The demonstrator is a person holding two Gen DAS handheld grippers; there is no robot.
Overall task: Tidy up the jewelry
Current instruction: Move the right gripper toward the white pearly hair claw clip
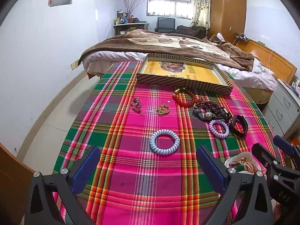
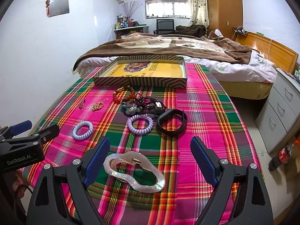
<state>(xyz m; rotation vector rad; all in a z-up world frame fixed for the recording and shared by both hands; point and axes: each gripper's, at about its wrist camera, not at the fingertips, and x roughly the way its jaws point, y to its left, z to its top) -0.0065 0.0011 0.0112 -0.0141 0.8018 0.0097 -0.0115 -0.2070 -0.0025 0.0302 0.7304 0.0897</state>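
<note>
striped box [image 1: 180,83] at far edge of plaid cloth [image 1: 131,168] holding only a yellow printed sheet [image 1: 196,73], jewelry loose before it, left gripper [image 1: 148,166] and right gripper [image 2: 150,156] both spread, pearly hair clip [image 2: 134,170] between right fingers untouched, cola bottle [image 2: 283,154] only in right view

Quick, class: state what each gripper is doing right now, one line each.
Left gripper: open, holding nothing, above the plaid cloth.
Right gripper: open, holding nothing; pearly hair claw lies between its fingers.

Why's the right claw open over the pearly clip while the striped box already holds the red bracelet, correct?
Not quite. The red bracelet lies on the cloth in front of the box, not in it; the left wrist view shows that. The right claw is open over the clip.
</note>
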